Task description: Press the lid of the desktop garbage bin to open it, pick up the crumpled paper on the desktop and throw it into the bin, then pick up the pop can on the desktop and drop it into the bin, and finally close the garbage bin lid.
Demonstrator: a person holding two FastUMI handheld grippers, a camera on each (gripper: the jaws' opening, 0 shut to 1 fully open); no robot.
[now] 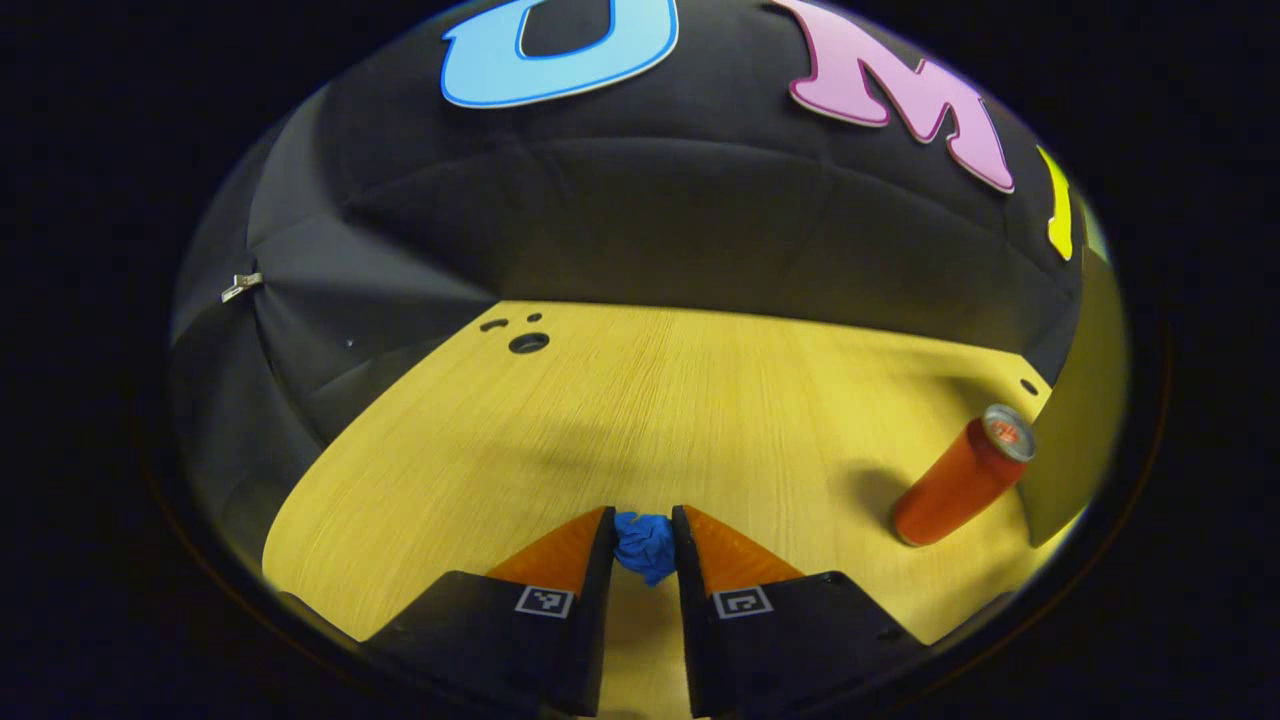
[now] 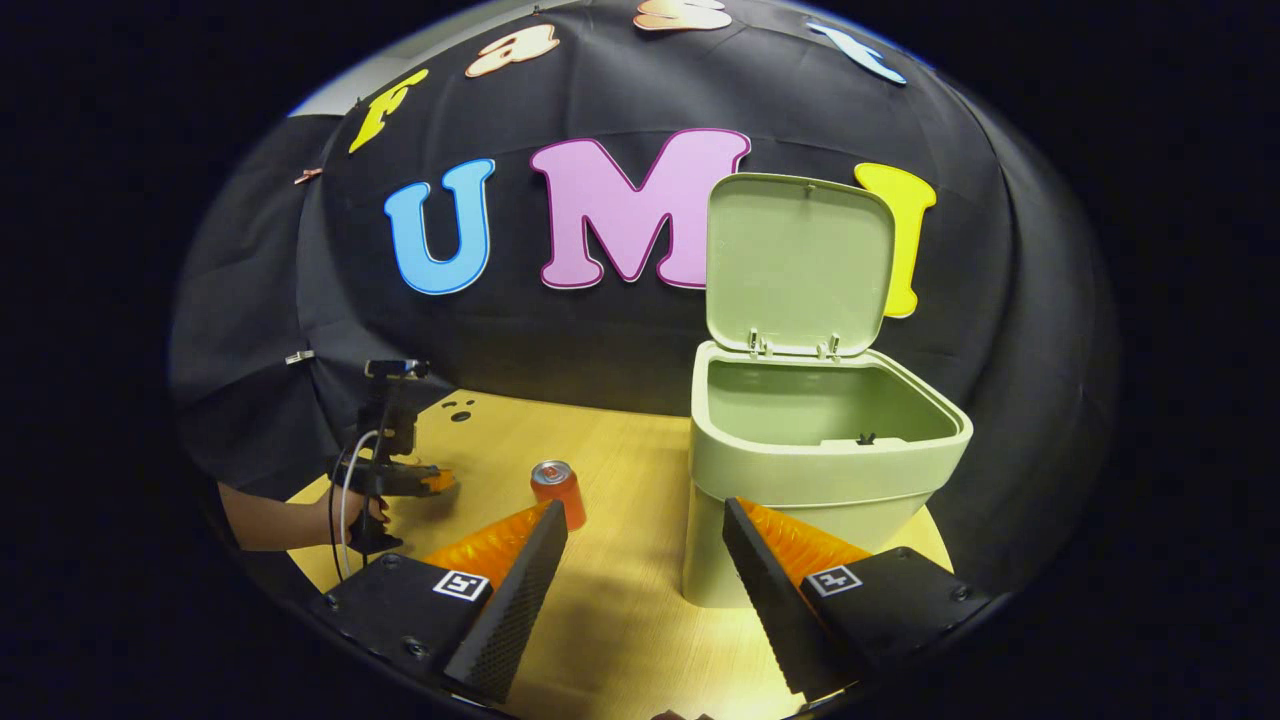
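Observation:
A blue crumpled paper [image 1: 645, 545] sits pinched between the two fingers of my left gripper [image 1: 645, 525], low over the wooden table [image 1: 650, 400]. An orange pop can [image 1: 960, 475] stands upright to its right, beside the bin's wall [image 1: 1085, 380]. In the right gripper view the pale green bin [image 2: 820, 470] stands with its lid [image 2: 800, 260] raised and its inside bare. My right gripper [image 2: 645, 525] is open just in front of the bin, holding nothing. Farther left I see the can [image 2: 558, 490] and the left gripper [image 2: 435, 482], held by a hand [image 2: 365, 515].
Black cloth walls close the table at the back and on both sides. Small round holes [image 1: 528, 342] mark the table's far left corner. Open tabletop lies between the can and the left wall.

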